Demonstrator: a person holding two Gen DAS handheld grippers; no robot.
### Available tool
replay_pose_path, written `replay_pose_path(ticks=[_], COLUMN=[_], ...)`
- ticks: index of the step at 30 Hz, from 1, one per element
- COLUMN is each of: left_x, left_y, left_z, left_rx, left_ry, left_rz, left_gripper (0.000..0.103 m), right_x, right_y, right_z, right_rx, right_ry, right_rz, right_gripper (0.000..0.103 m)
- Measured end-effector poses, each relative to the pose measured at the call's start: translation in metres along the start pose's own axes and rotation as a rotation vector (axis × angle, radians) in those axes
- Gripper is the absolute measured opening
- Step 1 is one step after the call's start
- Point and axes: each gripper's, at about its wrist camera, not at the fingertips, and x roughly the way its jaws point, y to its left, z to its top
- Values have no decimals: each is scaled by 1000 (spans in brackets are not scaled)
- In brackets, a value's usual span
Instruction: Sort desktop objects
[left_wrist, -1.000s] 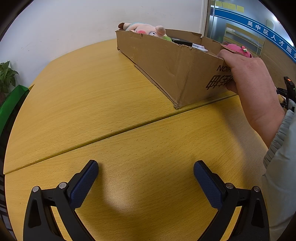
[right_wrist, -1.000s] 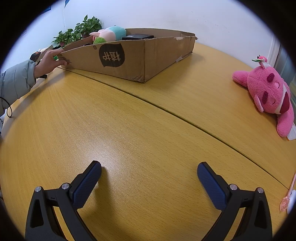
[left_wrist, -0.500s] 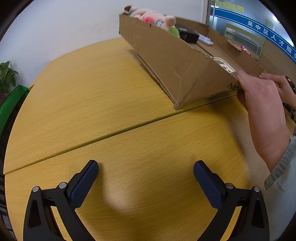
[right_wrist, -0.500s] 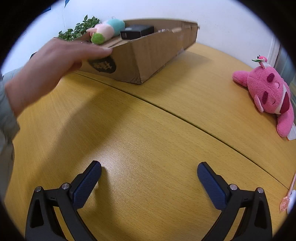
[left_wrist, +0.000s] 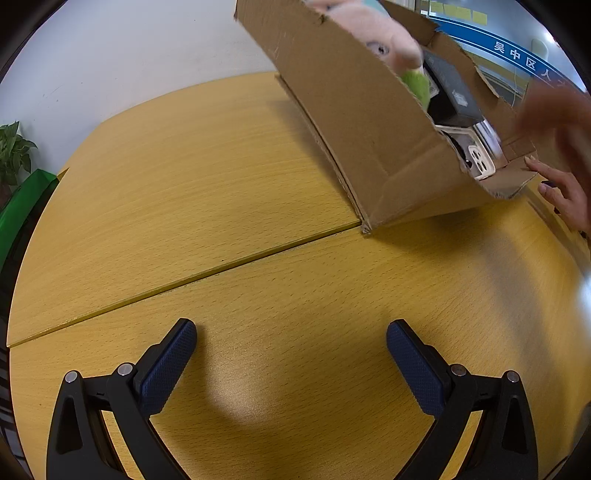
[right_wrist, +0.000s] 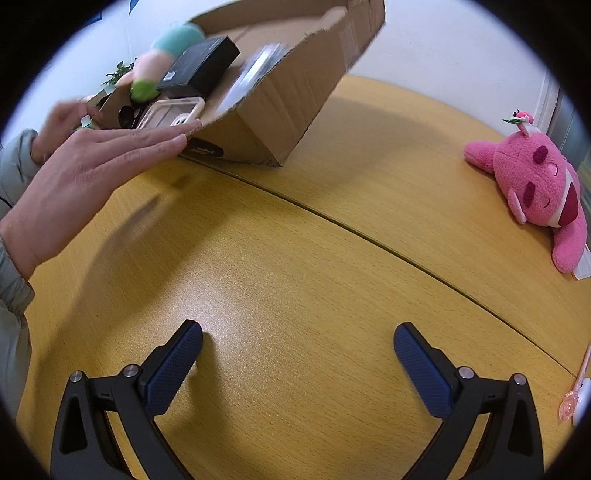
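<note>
A cardboard box (left_wrist: 362, 122) (right_wrist: 295, 92) is tipped up steeply on one edge at the far side of the yellow wooden table (left_wrist: 221, 166). A person's hands (right_wrist: 85, 173) (left_wrist: 565, 192) are at its low open side. Inside slide a pink and green plush (left_wrist: 384, 33) (right_wrist: 155, 70), a black box (right_wrist: 203, 66) (left_wrist: 450, 92) and a white case (right_wrist: 173, 114) (left_wrist: 480, 162). A pink plush toy (right_wrist: 539, 184) lies on the table at the right. My left gripper (left_wrist: 291, 350) and right gripper (right_wrist: 297, 352) both stand open over bare table, well short of the box.
A pink spoon-like item (right_wrist: 572, 395) lies at the table's right edge. A potted plant (left_wrist: 14, 151) and a green object (left_wrist: 22, 206) stand beyond the table's left rim. A seam (left_wrist: 184, 280) runs across the tabletop between the grippers and the box.
The person's hands have tilted the box from flat to steeply tipped, and its contents have slid toward the low side. Neither gripper has moved.
</note>
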Motion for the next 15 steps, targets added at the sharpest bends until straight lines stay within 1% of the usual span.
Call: replay_pose_path(ticks=[15], left_x=[1], left_y=[0], left_z=[1], left_rx=[0], left_ry=[0], left_rz=[0], left_gripper=[103], right_x=[-6], right_y=[4], right_z=[-3], right_rx=[0], right_ry=[1], right_rz=[1], right_gripper=[103])
